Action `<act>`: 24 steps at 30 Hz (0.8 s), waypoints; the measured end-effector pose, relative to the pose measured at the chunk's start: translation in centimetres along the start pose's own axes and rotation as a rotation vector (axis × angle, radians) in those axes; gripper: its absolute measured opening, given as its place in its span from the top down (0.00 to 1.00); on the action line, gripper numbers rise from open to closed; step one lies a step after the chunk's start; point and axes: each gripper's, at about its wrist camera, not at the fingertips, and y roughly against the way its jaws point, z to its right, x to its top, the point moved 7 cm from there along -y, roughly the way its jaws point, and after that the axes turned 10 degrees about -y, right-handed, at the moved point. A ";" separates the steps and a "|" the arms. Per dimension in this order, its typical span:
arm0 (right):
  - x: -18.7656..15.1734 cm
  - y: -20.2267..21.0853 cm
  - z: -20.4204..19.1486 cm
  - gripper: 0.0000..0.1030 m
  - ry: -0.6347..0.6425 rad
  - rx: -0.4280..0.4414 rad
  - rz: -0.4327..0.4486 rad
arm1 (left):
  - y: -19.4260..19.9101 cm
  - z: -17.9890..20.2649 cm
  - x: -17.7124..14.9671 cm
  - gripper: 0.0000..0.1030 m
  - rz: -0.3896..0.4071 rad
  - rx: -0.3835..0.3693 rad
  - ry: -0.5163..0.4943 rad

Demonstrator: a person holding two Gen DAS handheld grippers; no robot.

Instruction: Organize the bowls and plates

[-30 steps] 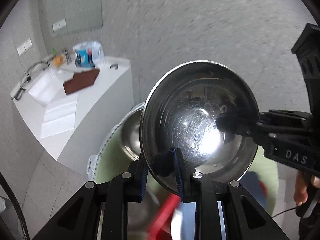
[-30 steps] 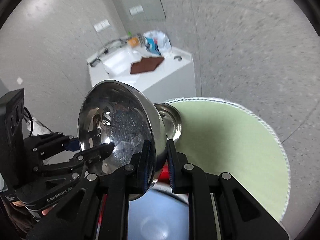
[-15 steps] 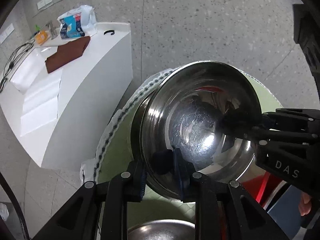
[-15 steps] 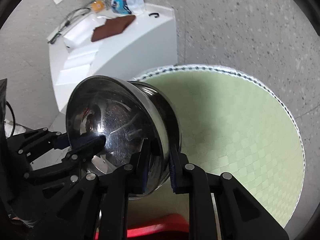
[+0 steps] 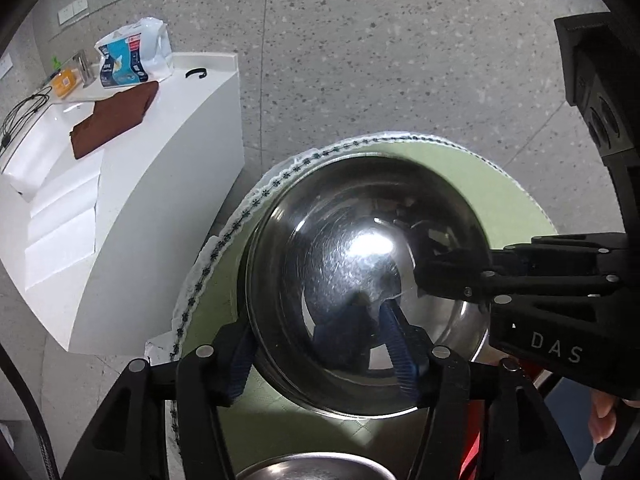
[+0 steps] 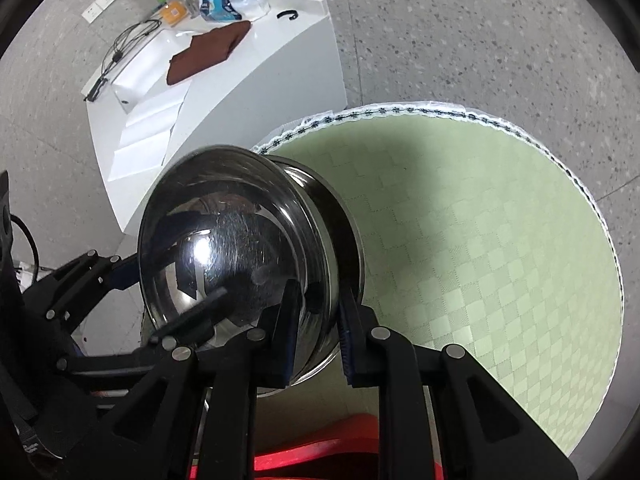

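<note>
steel bowl [image 5: 352, 280] nested in a second bowl [image 6: 344, 248] I see only as a rim, on the green round mat [image 6: 480, 240] | my left gripper [image 5: 324, 344] fingers spread astride its near rim | right gripper [image 6: 316, 328] fingers straddle the rim, contact unclear | third bowl [image 5: 308, 468] cut off at bottom edge | white counter [image 5: 168, 184] beyond

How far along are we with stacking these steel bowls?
Nearly done: the large bowl lies tilted inside a second bowl on the green mat. In hand: the right gripper pinches its rim; the left gripper is open around it. Left: release, then a third bowl at the near edge.
</note>
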 end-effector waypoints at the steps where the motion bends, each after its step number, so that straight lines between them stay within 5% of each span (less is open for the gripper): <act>1: 0.0 0.1 -0.1 0.82 0.000 -0.001 0.002 | 0.0 0.0 0.0 0.45 0.001 0.002 0.002; 14: -0.8 3.9 0.3 0.73 0.001 -0.019 0.087 | 4.0 -0.1 -1.4 0.32 0.077 0.009 0.058; 18: -2.8 6.0 -1.2 0.71 0.088 -0.040 0.132 | 8.2 -1.2 -4.1 0.26 0.156 0.107 0.089; 24: -7.7 4.2 -6.2 0.65 0.262 0.015 0.034 | 11.5 -3.2 -11.3 0.24 0.175 0.243 0.186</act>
